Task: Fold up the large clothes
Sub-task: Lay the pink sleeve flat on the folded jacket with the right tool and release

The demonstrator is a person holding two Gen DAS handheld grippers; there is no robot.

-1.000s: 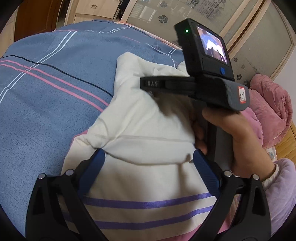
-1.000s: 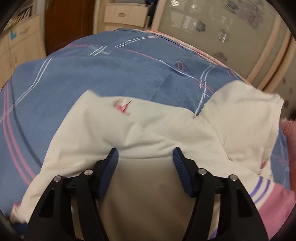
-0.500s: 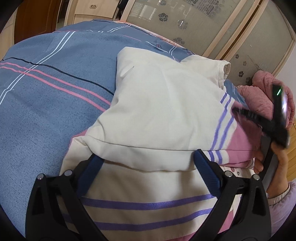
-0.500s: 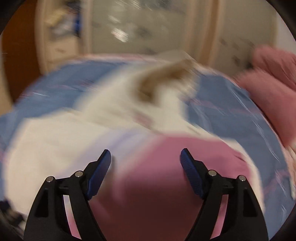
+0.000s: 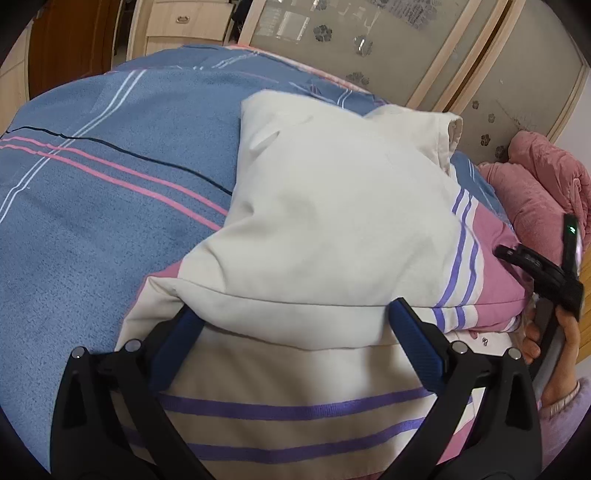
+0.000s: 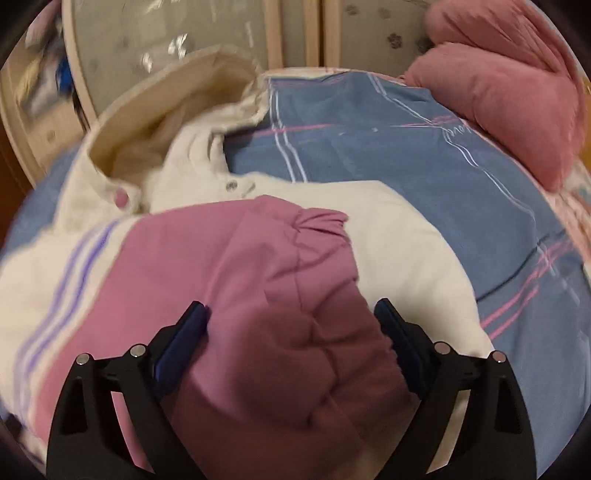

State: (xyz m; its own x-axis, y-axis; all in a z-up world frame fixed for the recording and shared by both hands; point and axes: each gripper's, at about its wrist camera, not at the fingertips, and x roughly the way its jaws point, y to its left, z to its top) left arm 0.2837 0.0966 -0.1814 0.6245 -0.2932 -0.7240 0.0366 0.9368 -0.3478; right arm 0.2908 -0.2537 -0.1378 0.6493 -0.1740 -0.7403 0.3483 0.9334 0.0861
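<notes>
A large cream padded jacket [image 5: 332,221] with purple stripes and pink panels lies partly folded on the bed. In the left wrist view my left gripper [image 5: 291,328] is open, its blue pads on either side of a cream fold edge. In the right wrist view my right gripper [image 6: 291,325] is open over the pink sleeve [image 6: 280,295], whose gathered cuff points away. The jacket's hood [image 6: 159,122] lies beyond it. The right gripper also shows at the right edge of the left wrist view [image 5: 535,266], held in a hand.
The bed has a blue cover [image 5: 110,177] with pink, white and black lines. A pink quilt [image 6: 509,96] is bunched at the bed's far right. Frosted wardrobe doors [image 5: 369,40] and wooden drawers [image 5: 177,22] stand behind the bed.
My right gripper has swung from above the cream body of the jacket out to its right side, over the pink sleeve. My left gripper has stayed at the fold edge.
</notes>
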